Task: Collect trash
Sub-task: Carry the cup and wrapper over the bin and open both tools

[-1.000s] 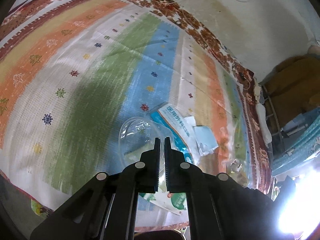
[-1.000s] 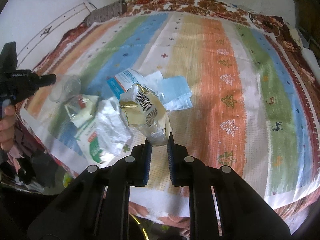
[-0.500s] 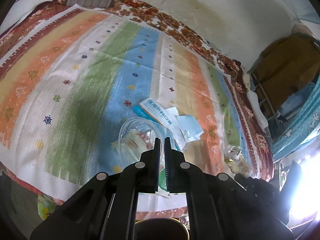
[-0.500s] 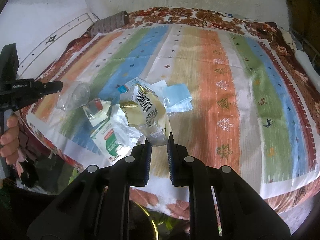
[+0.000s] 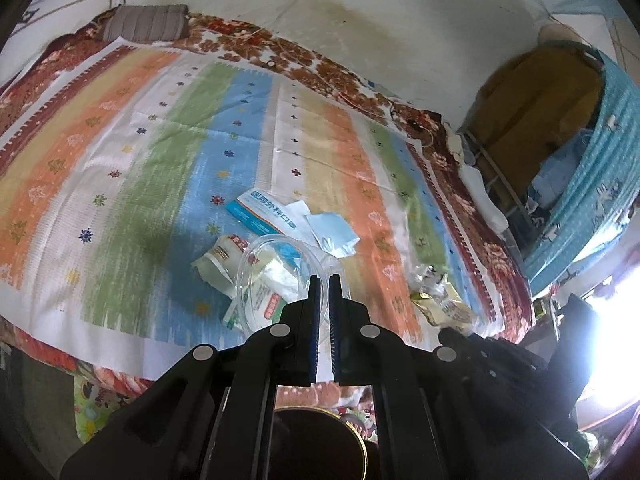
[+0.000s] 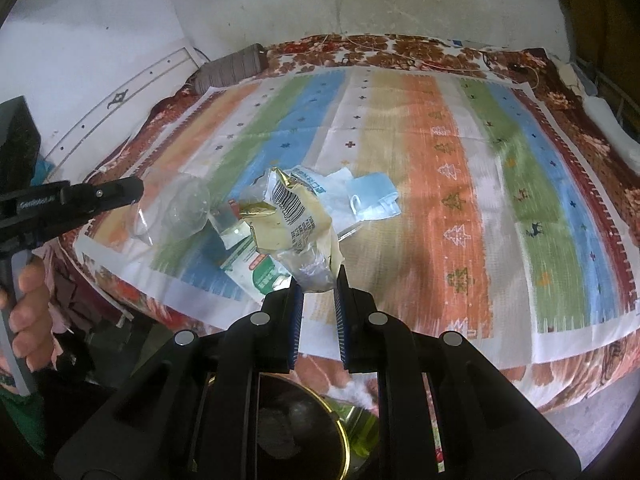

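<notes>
My left gripper [image 5: 324, 278] is shut on the rim of a clear plastic cup [image 5: 272, 280], held above the bed's near edge; the cup also shows in the right wrist view [image 6: 176, 212]. My right gripper [image 6: 319, 276] is shut on a crumpled yellow snack wrapper [image 6: 294, 224], also in the left wrist view [image 5: 440, 304]. On the striped blanket [image 5: 140, 160] lie a blue-and-white mask packet [image 5: 264, 212], a blue face mask [image 5: 332, 234], a white-and-green wrapper [image 6: 256, 268] and a cream wrapper [image 5: 222, 258].
A dark bin with a gold rim [image 6: 304, 436] stands on the floor below both grippers, at the bed's near edge. A grey pillow [image 5: 148, 24] lies at the far corner. A blue curtain and shelves [image 5: 580, 160] stand to the right.
Both grippers have drawn back and up from the bed, each carrying its item. The bin has come into view beneath them.
</notes>
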Demonstrator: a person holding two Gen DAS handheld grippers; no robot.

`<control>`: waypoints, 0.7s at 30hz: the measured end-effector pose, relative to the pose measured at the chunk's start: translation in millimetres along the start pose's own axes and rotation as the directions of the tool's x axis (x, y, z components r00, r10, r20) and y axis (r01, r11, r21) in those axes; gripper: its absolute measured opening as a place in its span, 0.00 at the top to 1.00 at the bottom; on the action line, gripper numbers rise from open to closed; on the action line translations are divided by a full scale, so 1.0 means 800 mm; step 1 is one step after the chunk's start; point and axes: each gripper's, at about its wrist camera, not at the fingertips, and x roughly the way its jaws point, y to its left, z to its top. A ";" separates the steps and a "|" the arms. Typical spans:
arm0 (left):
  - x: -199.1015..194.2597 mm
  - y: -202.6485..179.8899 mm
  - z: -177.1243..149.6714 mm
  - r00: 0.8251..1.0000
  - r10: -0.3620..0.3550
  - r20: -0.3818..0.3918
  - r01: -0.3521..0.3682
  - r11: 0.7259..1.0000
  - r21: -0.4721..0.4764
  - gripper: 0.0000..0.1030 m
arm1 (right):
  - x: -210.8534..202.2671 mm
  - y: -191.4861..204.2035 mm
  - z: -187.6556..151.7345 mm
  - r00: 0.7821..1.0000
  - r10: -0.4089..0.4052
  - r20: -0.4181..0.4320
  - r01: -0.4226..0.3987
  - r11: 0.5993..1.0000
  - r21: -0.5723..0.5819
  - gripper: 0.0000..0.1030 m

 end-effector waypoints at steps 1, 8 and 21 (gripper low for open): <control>-0.003 -0.003 -0.004 1.000 -0.003 0.003 0.003 1.000 0.008 0.96 | -0.002 0.001 -0.003 1.000 -0.002 0.001 0.002 1.000 0.000 0.87; -0.017 -0.017 -0.025 1.000 -0.019 0.012 0.018 0.999 0.044 0.96 | -0.021 0.006 -0.023 1.000 0.000 0.021 0.000 1.000 0.014 0.87; -0.034 -0.038 -0.078 1.000 0.005 -0.005 -0.005 0.994 0.106 0.96 | -0.048 0.022 -0.065 0.999 -0.016 0.048 0.015 1.000 0.019 0.87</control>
